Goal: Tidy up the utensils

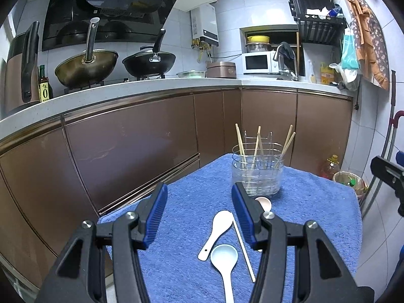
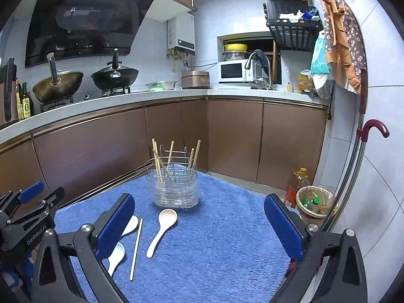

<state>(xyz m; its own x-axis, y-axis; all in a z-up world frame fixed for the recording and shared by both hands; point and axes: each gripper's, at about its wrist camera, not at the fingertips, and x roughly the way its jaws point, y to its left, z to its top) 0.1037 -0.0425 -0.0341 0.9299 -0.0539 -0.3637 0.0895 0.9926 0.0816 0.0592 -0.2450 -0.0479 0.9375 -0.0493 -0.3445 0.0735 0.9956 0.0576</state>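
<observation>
While both tongs hang over it with nothing in their grip, the table and its load are listed from largest to smallest:

1. Table (image 2: 227, 252), covered by a blue towel, set in front of brown kitchen cabinets (image 2: 101, 146).
2. Right tongs (image 2: 199, 227): blue pads spread very wide, nothing between them but bare towel; they are above the near right part of the table.
3. Left tongs (image 1: 199, 217): pads partly apart, gripping nothing; they hover above the two white spoons.
4. Holder (image 2: 175, 184), a clear tub in a wire frame, upright at the far middle of the towel, with several wooden chopsticks (image 2: 157, 161) leaning inside it.
5. Pale pink spoon (image 2: 161, 229), flat on the towel just in front of the holder, bowl toward it.
6. White spoon (image 1: 217, 232), flat on the towel, left of the pink one.
7. Second white spoon (image 1: 226, 262), nearer the camera, its bowl beside the first one's handle.
8. Single chopstick (image 2: 136, 248), flat between the white spoons and the pink spoon.
</observation>
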